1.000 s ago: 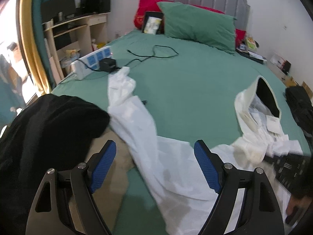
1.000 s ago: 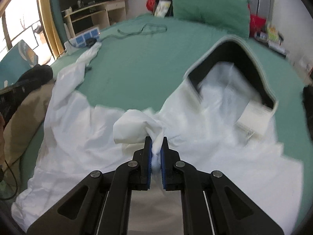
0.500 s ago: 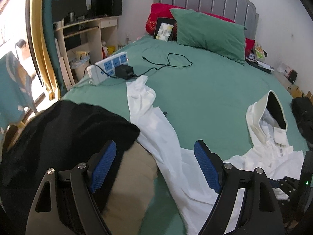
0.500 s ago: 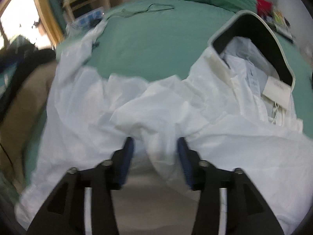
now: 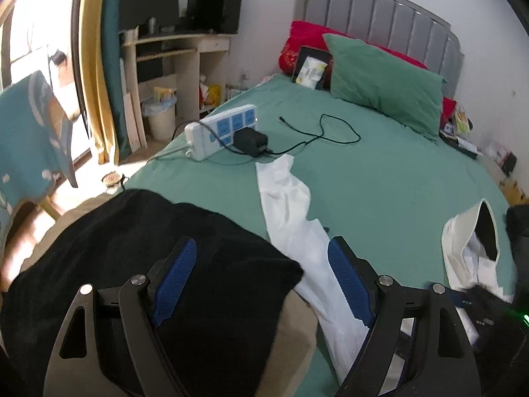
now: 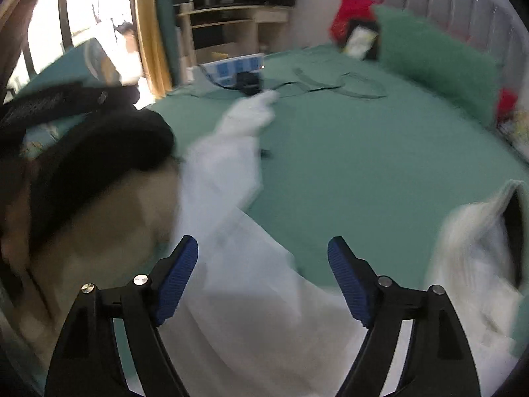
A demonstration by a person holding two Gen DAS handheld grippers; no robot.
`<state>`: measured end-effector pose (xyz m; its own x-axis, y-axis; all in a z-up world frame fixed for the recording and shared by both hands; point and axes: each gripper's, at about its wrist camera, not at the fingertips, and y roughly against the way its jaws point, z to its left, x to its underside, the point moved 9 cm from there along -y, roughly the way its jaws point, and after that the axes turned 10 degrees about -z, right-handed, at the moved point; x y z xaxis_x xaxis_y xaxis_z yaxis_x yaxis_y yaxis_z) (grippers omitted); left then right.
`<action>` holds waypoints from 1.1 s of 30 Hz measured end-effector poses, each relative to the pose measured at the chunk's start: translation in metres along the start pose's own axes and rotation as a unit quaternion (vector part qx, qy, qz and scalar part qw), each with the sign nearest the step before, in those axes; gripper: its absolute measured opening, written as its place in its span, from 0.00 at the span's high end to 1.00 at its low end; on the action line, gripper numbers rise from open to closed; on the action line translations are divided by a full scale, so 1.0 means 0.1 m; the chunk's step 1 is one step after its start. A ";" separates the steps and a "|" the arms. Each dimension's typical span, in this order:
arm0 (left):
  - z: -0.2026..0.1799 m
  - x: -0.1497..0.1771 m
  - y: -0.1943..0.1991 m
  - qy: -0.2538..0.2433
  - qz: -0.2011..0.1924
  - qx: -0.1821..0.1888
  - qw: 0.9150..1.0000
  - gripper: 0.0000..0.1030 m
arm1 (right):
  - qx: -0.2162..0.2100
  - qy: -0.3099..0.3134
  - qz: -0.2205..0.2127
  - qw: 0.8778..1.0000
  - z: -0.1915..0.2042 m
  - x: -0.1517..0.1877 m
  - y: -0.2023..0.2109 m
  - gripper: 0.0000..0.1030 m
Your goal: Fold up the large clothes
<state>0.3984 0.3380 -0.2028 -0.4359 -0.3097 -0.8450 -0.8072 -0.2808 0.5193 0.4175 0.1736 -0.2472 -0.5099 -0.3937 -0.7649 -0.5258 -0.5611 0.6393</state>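
White garment (image 5: pixel 291 211) spread along the near edge of the green bed (image 5: pixel 380 172), one sleeve reaching toward the power strip (image 5: pixel 221 129) at the left edge, left gripper (image 5: pixel 263 278) wide open and empty, right gripper (image 6: pixel 263 278) just opened, nothing between its pads, black clothing (image 5: pixel 148 248) heaped at the near left corner

The middle of the bed (image 5: pixel 396 178) is bare green sheet, open between the white garment's sleeve (image 5: pixel 291 208) and its hood (image 5: pixel 469 244) near the right edge. Toward the left edge, a power strip (image 5: pixel 218 132), a black adapter (image 5: pixel 249 140) and a looped cable (image 5: pixel 330 132) obstruct the surface. A green pillow (image 5: pixel 383 86) blocks the head end. At the near left corner, a black garment (image 5: pixel 148 254) lies over a tan one (image 5: pixel 297 327).
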 end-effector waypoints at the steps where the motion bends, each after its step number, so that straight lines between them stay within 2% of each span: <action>1: 0.03 0.01 -0.02 0.008 0.004 0.002 1.000 0.18 | -0.018 -0.010 0.006 1.000 0.06 -0.09 -0.18 0.22; 3: 0.09 0.03 -0.07 0.017 0.013 0.000 1.000 0.18 | -0.038 -0.033 0.009 0.999 0.11 -0.20 -0.44 0.22; 4: 0.12 0.04 -0.10 0.021 0.019 0.000 1.000 0.18 | -0.045 -0.046 0.022 0.998 0.14 -0.21 -0.58 0.30; 5: 0.14 0.06 -0.12 0.024 0.023 0.001 0.999 0.18 | -0.054 -0.058 0.034 0.996 0.19 -0.14 -0.66 0.43; 6: 0.16 0.06 -0.13 0.027 0.027 0.001 0.999 0.18 | -0.063 -0.071 0.048 0.994 0.21 -0.09 -0.75 0.49; 8: 0.19 0.07 -0.14 0.033 0.031 0.002 0.999 0.18 | -0.074 -0.079 0.070 0.992 0.25 0.06 -0.86 0.73; 9: 0.19 0.06 -0.13 0.035 0.031 0.002 0.999 0.18 | -0.075 -0.077 0.072 0.992 0.25 0.09 -0.86 0.93; 10: 0.19 0.06 -0.12 0.034 0.031 0.003 0.999 0.18 | -0.070 -0.073 0.067 0.993 0.23 0.12 -0.84 0.98; 16: 0.02 0.08 -0.03 0.025 0.029 0.029 0.999 0.18 | -0.002 -0.043 0.007 0.999 -0.13 0.02 -0.26 0.98; 20: -0.26 0.17 0.04 0.013 0.037 0.064 0.997 0.18 | 0.046 -0.040 -0.004 0.998 -0.44 0.15 0.27 0.98; 24: -0.67 0.41 0.07 -0.007 0.069 0.108 0.992 0.18 | 0.100 -0.070 0.023 0.992 -0.84 0.58 0.69 0.98; 27: -0.97 0.68 0.07 -0.016 0.107 0.139 0.984 0.18 | 0.132 -0.115 0.063 0.983 -1.14 1.05 0.92 0.97; 29: -1.09 0.87 0.04 -0.024 0.135 0.147 0.980 0.18 | 0.153 -0.136 0.089 0.975 -1.30 1.34 1.07 0.94; 30: -1.13 0.95 0.02 -0.030 0.145 0.147 0.978 0.18 | 0.163 -0.139 0.091 0.973 -1.34 1.40 1.10 0.92; 31: -1.14 1.00 0.01 -0.035 0.149 0.142 0.978 0.18 | 0.173 -0.139 0.087 0.971 -1.37 1.41 1.14 0.82; 32: -1.14 1.03 0.01 -0.037 0.148 0.138 0.979 0.18 | 0.181 -0.132 0.080 0.971 -1.37 1.37 1.16 0.68; 33: -1.13 1.02 0.02 -0.037 0.146 0.136 0.979 0.18 | 0.188 -0.122 0.070 0.972 -1.36 1.30 1.17 0.59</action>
<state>0.3975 0.2034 -0.2738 -0.6834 -0.2704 -0.6781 -0.7157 0.0646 0.6955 0.3825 -0.0428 -0.2827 -0.7164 -0.2370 -0.6562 -0.6278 -0.1913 0.7545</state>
